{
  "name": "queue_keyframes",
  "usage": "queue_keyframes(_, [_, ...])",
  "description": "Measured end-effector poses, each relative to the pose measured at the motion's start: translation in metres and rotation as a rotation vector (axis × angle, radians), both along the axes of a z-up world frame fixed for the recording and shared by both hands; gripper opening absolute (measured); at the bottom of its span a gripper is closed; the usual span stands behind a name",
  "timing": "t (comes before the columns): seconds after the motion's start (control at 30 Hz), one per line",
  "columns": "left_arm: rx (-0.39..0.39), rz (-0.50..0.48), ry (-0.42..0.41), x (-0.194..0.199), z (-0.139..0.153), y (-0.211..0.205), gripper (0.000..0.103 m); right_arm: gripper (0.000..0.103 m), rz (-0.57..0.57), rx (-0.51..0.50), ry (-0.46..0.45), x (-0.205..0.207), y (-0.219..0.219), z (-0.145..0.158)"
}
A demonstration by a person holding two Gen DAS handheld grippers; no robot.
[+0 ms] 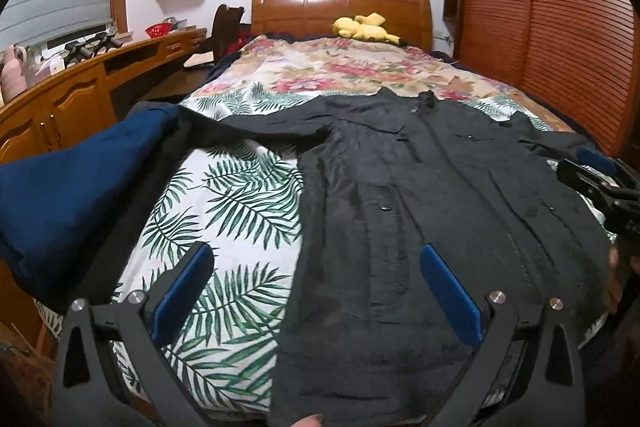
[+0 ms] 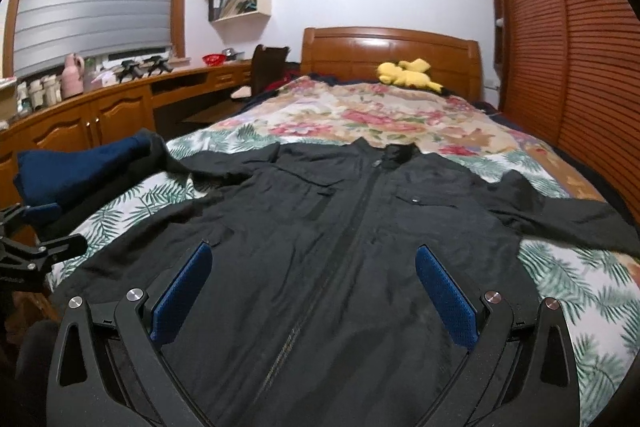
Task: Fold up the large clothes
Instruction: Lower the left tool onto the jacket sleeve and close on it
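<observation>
A large black zip jacket (image 1: pixel 420 207) lies flat, front up, on the bed, collar toward the headboard, sleeves spread out to both sides; it also shows in the right wrist view (image 2: pixel 340 247). My left gripper (image 1: pixel 316 255) is open and empty, hovering over the jacket's left hem edge. My right gripper (image 2: pixel 312 255) is open and empty above the jacket's lower middle by the zip. The right gripper shows at the right edge of the left wrist view (image 1: pixel 600 175), and the left gripper at the left edge of the right wrist view (image 2: pixel 36 247).
The bed has a palm-leaf and floral cover (image 1: pixel 224 195). A dark blue garment (image 1: pixel 72 183) lies at the bed's left edge over the left sleeve end. A yellow plush toy (image 1: pixel 364 27) sits by the wooden headboard (image 1: pixel 340 7). A wooden desk (image 1: pixel 80 87) stands left; slatted wardrobe doors (image 1: pixel 540 27) stand right.
</observation>
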State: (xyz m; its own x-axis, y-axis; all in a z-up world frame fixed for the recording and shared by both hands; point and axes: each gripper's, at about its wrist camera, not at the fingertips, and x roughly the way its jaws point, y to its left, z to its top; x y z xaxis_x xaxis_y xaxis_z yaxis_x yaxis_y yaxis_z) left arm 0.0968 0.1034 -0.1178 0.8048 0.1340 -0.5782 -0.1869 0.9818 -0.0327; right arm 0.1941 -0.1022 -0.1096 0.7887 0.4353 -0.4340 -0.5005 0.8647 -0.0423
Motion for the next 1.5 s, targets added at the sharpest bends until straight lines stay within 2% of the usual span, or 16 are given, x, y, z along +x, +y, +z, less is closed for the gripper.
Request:
queue_keyframes(0.13, [-0.016,0.007,0.014,0.011,-0.003,0.009,0.103,0.103,0.049,-0.025,0.031,0.029,0.019,-0.011])
queue_keyframes(0.3, [-0.038,0.009,0.032,0.037,-0.003,0.026,0.103,0.103,0.102,-0.077,0.02,0.066,0.043,-0.028])
queue_keyframes(0.53, [-0.059,0.009,0.028,0.084,0.006,0.047,0.103,0.103,0.167,-0.089,0.105,0.104,0.05,-0.049])
queue_keyframes(0.83, [-0.095,0.022,0.047,0.143,0.005,0.082,0.103,0.103,0.164,-0.077,0.178,0.116,0.044,-0.067])
queue_keyframes(1.0, [-0.113,0.053,0.078,0.177,-0.005,0.111,0.102,0.103,0.159,-0.074,0.179,0.119,0.042,-0.069])
queue_keyframes(1.1, [-0.102,0.053,0.066,0.191,-0.005,0.12,0.099,0.103,0.156,-0.083,0.171,0.119,0.044,-0.07])
queue_keyframes(1.2, [-0.09,0.076,0.076,0.208,-0.008,0.131,0.093,0.103,0.158,-0.09,0.16,0.117,0.045,-0.07])
queue_keyframes(1.37, [-0.154,0.161,0.106,0.238,-0.021,0.165,0.063,0.103,0.158,-0.093,0.159,0.116,0.047,-0.071])
queue_keyframes(1.4, [-0.152,0.193,0.126,0.245,-0.026,0.172,0.051,0.103,0.158,-0.093,0.16,0.116,0.047,-0.071])
queue_keyframes(1.43, [-0.151,0.211,0.134,0.248,-0.029,0.175,0.047,0.103,0.158,-0.093,0.159,0.115,0.047,-0.071])
queue_keyframes(1.5, [-0.166,0.242,0.144,0.254,-0.036,0.183,0.046,0.103,0.158,-0.094,0.158,0.115,0.047,-0.07])
